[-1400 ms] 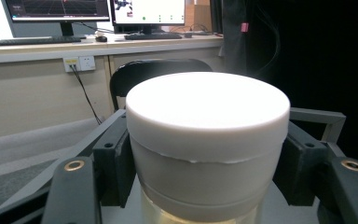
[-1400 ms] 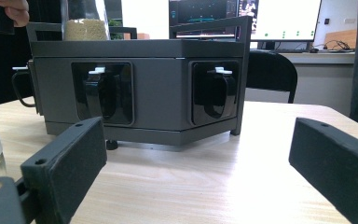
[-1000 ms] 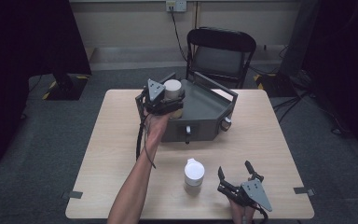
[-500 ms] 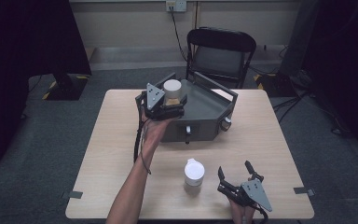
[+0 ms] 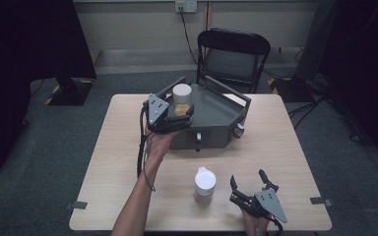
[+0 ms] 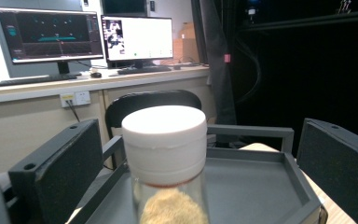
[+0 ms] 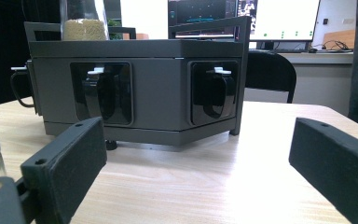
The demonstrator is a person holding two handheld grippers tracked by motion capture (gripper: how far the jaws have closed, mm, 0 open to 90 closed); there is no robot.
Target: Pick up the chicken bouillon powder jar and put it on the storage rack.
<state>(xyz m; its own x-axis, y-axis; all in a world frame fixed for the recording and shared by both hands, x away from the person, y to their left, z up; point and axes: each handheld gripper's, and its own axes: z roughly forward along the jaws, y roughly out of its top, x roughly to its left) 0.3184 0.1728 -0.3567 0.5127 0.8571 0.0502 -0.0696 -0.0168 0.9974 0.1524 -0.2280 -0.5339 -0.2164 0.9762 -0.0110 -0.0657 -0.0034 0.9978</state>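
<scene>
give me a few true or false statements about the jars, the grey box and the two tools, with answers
1. The left tool holds a white-capped jar over the grey box. True.
2. The jar at the left tool is empty. False: it holds a tan granular fill.
3. The right tool grips the second jar. False: its jaws are spread with nothing between them, and that jar stands on the table beside it.
4. A black chair stands behind the table. True.
5. The second jar lies on its side. False: it stands upright.
</scene>
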